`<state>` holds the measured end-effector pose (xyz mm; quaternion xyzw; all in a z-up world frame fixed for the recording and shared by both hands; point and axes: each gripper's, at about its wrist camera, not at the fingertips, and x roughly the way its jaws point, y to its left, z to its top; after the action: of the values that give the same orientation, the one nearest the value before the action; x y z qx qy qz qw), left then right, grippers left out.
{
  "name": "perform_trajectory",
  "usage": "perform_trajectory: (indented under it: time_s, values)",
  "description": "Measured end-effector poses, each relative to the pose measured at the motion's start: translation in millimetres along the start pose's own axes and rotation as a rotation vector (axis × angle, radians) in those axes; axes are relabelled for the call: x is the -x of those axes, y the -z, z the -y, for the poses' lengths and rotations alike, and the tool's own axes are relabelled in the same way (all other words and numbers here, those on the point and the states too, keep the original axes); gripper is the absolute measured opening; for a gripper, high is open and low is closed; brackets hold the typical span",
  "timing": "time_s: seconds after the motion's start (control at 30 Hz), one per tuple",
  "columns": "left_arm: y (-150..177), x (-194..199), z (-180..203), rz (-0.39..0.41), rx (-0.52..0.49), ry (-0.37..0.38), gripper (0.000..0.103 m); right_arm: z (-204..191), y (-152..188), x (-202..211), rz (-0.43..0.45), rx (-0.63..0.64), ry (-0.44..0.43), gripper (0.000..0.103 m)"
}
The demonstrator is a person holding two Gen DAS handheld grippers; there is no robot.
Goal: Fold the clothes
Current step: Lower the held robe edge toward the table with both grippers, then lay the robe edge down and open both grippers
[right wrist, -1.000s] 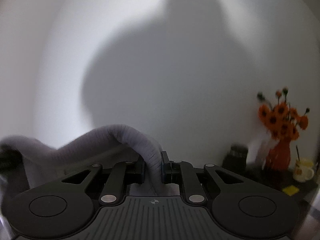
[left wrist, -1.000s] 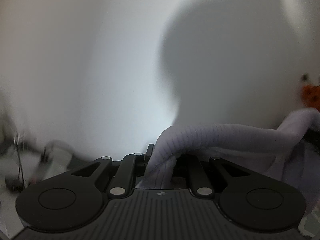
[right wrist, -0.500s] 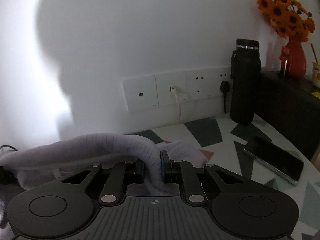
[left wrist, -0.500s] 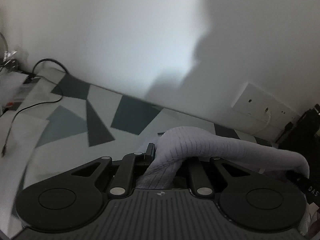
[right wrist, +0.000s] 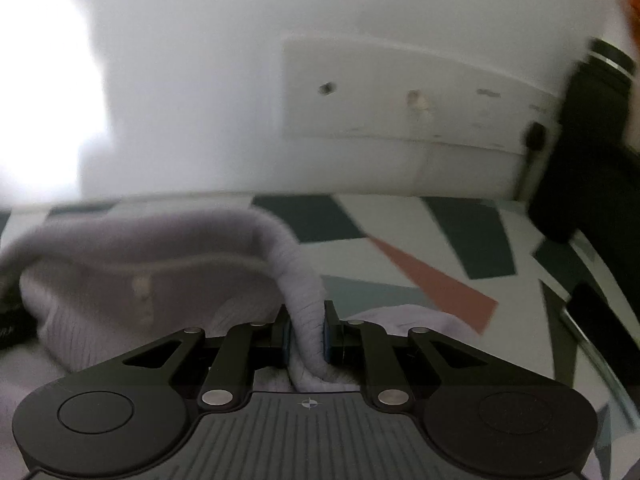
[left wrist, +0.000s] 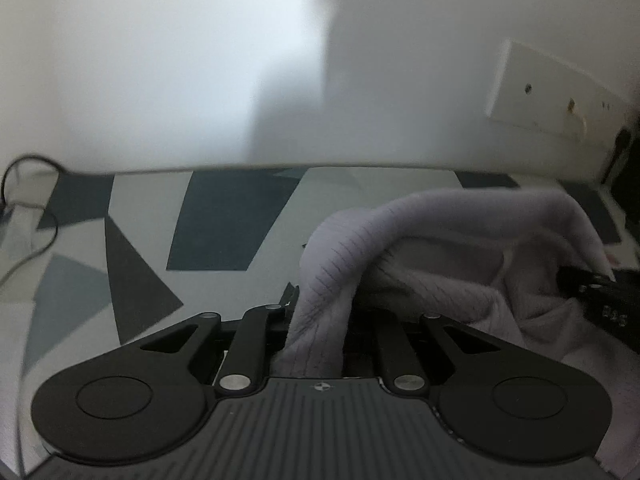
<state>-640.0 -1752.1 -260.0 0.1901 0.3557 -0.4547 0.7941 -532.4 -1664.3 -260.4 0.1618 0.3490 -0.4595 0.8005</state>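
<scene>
A pale lilac ribbed garment (left wrist: 460,240) hangs between both grippers just above the patterned table. My left gripper (left wrist: 320,320) is shut on one edge of it; the cloth drapes over the right finger and hides it. My right gripper (right wrist: 306,328) is shut on another edge of the garment (right wrist: 140,276), which bunches to its left. The right gripper's black body (left wrist: 600,296) shows at the right of the left wrist view, and the left gripper is a dark shape at the left edge of the right wrist view.
The table (left wrist: 224,232) has grey, dark and pink triangles and meets a white wall. A socket panel (right wrist: 400,92) is on the wall. A black bottle (right wrist: 588,140) and a phone (right wrist: 592,320) are at the right. A black cable (left wrist: 28,200) lies far left.
Both grippers have tipped down and moved toward the table with the garment held. The view went from wall to tabletop, and the cloth now sits lower, near the surface.
</scene>
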Motion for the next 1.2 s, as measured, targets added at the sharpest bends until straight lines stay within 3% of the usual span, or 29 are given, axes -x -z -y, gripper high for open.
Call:
perform_trajectory:
  time_s: [0.17,0.5,1.2]
  values:
    - [1.6,2.4,6.7,-0.013,-0.035,-0.016,0.013,-21.9,5.4,-15.7,-0.023,0.145,0.033,0.020]
    - [16.3,2.9,20.0,-0.014,-0.150,-0.068,0.014,-31.5,14.9,-7.7,-0.021,0.225,0.079,0.019]
    - [73.8,56.7,14.9,-0.027,-0.211,-0.098,0.014,-24.3,76.8,52.9,-0.024,0.264,0.100,0.018]
